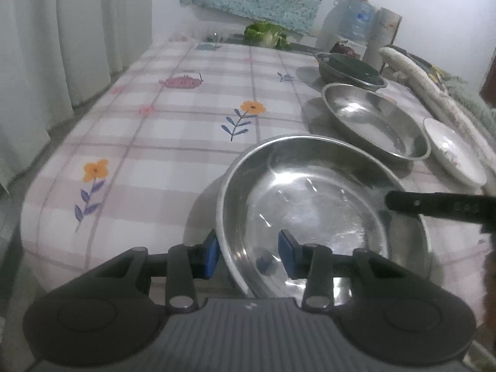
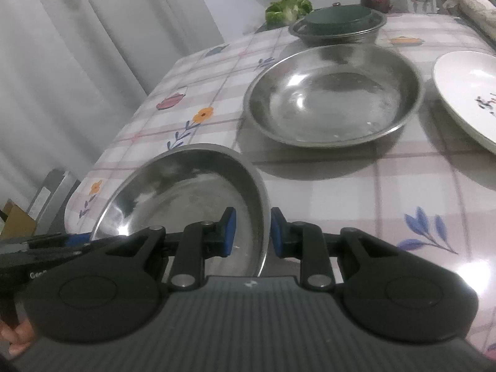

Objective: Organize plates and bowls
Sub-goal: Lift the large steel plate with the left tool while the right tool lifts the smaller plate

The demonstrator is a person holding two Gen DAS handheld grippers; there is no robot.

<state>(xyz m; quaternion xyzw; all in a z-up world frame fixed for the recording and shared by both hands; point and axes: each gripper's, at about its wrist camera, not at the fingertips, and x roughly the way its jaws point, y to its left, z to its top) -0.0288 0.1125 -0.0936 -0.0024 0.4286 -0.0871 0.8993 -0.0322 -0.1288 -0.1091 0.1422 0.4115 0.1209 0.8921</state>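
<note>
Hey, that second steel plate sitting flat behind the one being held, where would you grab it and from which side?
Probably the near rim of the second steel plate, approached from the front. It lies flat and shallow, so only its thin raised edge fits between the fingers, one inside and one outside. The white plate crowds its right side.

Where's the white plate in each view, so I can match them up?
Left wrist: white plate at the right edge, beyond the second steel pan.
Right wrist: white plate at the right edge, upper half, cut off.
Shared landmark: the lettuce at the table's far end.
</note>
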